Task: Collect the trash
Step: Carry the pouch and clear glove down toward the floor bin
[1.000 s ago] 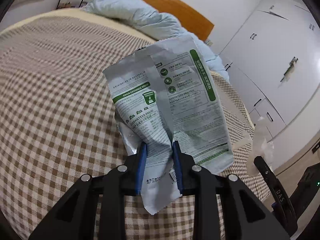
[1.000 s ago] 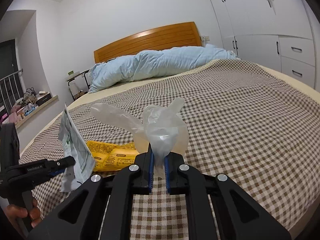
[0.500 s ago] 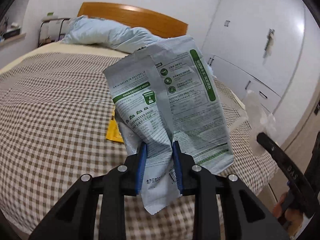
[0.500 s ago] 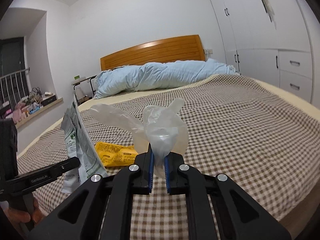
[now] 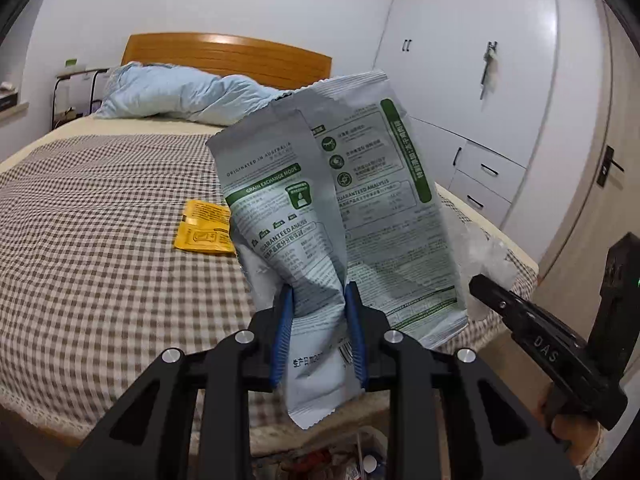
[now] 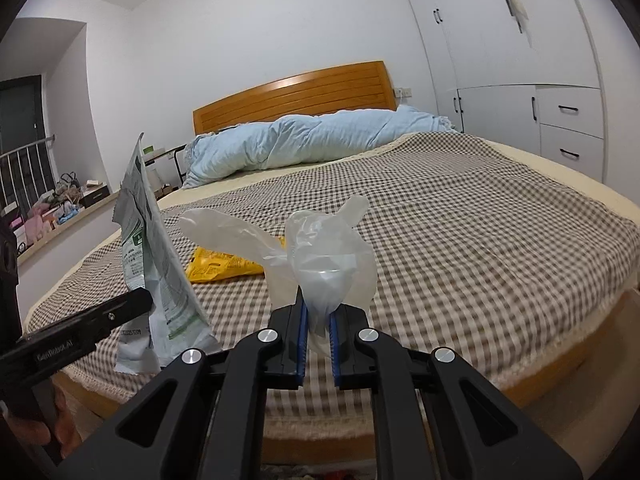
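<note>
The left gripper is clamped on a crumpled grey-and-green food pouch held up over the foot of the checked bed, while the right gripper pinches a clear plastic glove (a yellow packet lies on the bedspread beyond).

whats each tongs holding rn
left tongs: shut on the grey pouch
right tongs: shut on the clear plastic glove
</note>
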Action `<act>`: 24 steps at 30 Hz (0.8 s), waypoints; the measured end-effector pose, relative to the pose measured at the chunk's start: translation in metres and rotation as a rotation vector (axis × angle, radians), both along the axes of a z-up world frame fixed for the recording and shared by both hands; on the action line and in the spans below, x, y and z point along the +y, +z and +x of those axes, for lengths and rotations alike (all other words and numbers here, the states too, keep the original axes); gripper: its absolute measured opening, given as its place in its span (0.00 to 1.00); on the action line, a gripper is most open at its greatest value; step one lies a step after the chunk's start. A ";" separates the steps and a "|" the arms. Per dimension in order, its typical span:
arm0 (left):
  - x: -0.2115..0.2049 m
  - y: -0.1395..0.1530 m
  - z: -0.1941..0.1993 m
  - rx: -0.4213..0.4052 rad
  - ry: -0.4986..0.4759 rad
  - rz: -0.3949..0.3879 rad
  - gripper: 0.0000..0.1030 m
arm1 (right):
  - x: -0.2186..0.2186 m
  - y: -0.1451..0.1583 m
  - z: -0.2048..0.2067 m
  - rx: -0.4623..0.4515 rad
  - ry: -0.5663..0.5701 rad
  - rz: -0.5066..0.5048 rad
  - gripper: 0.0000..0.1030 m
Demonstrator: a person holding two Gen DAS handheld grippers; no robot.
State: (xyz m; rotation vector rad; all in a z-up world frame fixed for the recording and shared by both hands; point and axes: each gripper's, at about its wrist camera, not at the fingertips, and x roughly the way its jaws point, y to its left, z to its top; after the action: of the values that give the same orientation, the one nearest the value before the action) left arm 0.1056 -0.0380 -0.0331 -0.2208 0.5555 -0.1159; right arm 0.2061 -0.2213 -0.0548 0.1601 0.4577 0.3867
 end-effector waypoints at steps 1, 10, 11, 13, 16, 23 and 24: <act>-0.005 -0.002 -0.009 -0.010 0.005 0.005 0.24 | -0.001 -0.001 -0.004 -0.001 -0.001 0.002 0.09; -0.018 -0.029 -0.057 0.013 0.005 0.027 0.24 | -0.008 -0.022 -0.043 0.037 0.011 -0.025 0.09; -0.018 -0.034 -0.064 0.025 0.004 0.025 0.24 | -0.007 -0.023 -0.047 0.038 0.013 -0.028 0.09; -0.018 -0.040 -0.069 0.043 -0.004 0.022 0.24 | -0.007 -0.029 -0.056 0.045 0.022 -0.037 0.09; -0.019 -0.047 -0.083 0.055 -0.015 0.036 0.24 | -0.006 -0.037 -0.070 0.055 0.038 -0.054 0.09; -0.020 -0.064 -0.110 0.106 -0.032 0.053 0.24 | -0.003 -0.052 -0.097 0.071 0.067 -0.093 0.09; -0.020 -0.066 -0.113 0.113 -0.033 0.055 0.24 | -0.003 -0.054 -0.099 0.074 0.070 -0.096 0.09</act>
State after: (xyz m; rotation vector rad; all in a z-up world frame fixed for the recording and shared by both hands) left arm -0.0071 -0.0584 -0.0991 -0.1657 0.6737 -0.1206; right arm 0.1067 -0.2243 -0.1084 0.0657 0.5549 0.4271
